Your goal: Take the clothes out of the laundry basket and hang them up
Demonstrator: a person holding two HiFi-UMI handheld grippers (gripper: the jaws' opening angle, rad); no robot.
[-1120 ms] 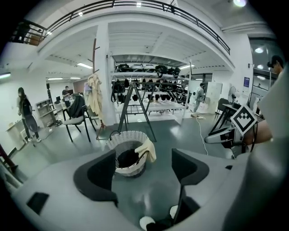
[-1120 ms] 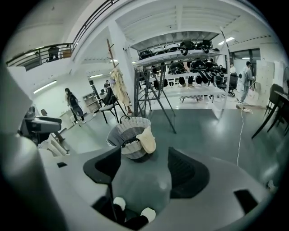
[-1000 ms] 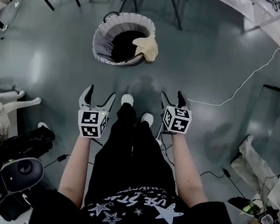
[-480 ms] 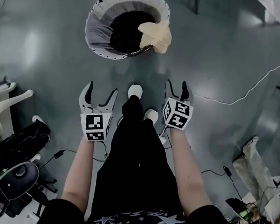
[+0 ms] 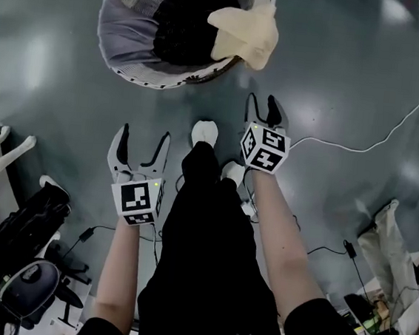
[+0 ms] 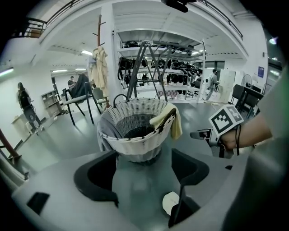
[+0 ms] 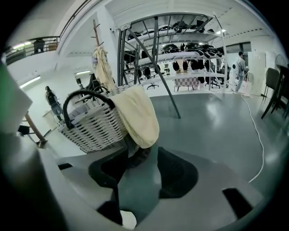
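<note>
Grey floor [image 5: 352, 89]: basket [image 5: 122, 39] with cream garment [image 5: 246, 33]

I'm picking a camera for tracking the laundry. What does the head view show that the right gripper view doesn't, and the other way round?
Only the head view: the person's legs, shoes, a white cable, and the basket's dark inside. Only the right gripper view: the basket's black handle, a metal rack behind it, and a coat stand with a garment. Both: the wicker basket, the cream cloth over its rim, the grey floor.
</note>
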